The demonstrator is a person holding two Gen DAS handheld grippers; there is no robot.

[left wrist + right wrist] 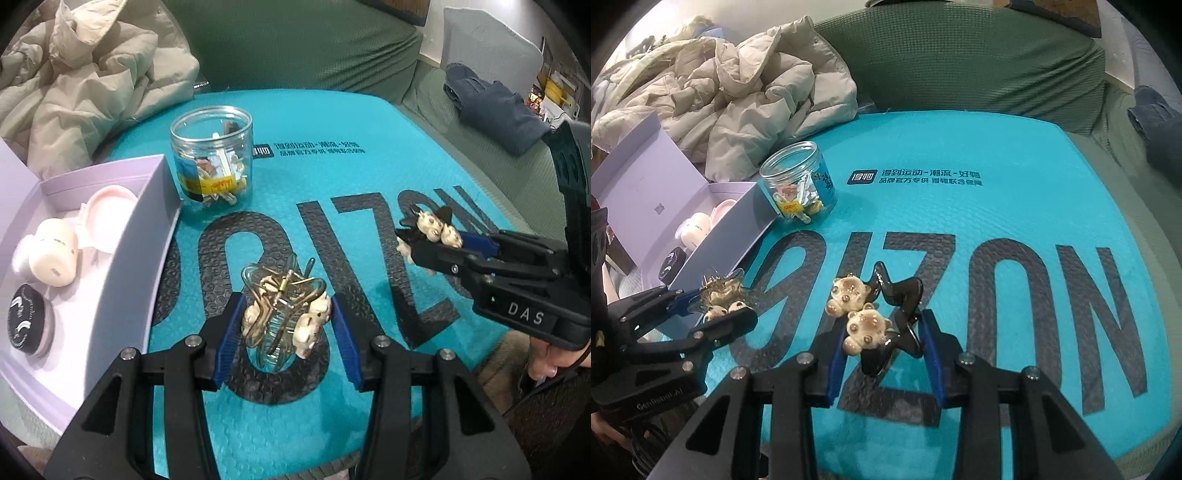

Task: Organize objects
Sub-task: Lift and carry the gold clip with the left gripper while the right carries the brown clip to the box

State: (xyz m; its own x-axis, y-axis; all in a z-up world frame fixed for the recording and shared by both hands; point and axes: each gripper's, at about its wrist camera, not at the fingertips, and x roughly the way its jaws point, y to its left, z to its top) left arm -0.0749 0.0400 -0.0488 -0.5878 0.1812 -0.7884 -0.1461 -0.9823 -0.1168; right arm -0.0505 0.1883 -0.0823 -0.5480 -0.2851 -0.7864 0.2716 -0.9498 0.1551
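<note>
Between the blue pads of my left gripper (284, 325) sits the clear hair claw (284, 314), pinched across its sides, gold spring wire and cream bear charms showing above the pads. It hangs over the near edge of the teal mat (369, 122), apparently just off the surface. I judge it light but brittle: thin transparent plastic, teeth that could snap, smooth sides that may slide if my squeeze slackens. Holding it across the body, below the spring, seems the safest place; pressing on the charms risks popping them off.

Off to the right, my right gripper (882, 338) is pressed onto the dark hair claw (897, 317), its two bear charms (857, 314) standing proud of the pads. That one looks glossy and wavy-edged, so I would expect it to twist in the grip if bumped.

Farther off, near the mat's far left corner, the open plastic jar (211, 158) already holds small clips. Its mouth is fairly narrow, so each claw probably needs dropping in end first. Alongside the mat's left edge lies the lilac box (162, 206), holding cosmetics.
</note>
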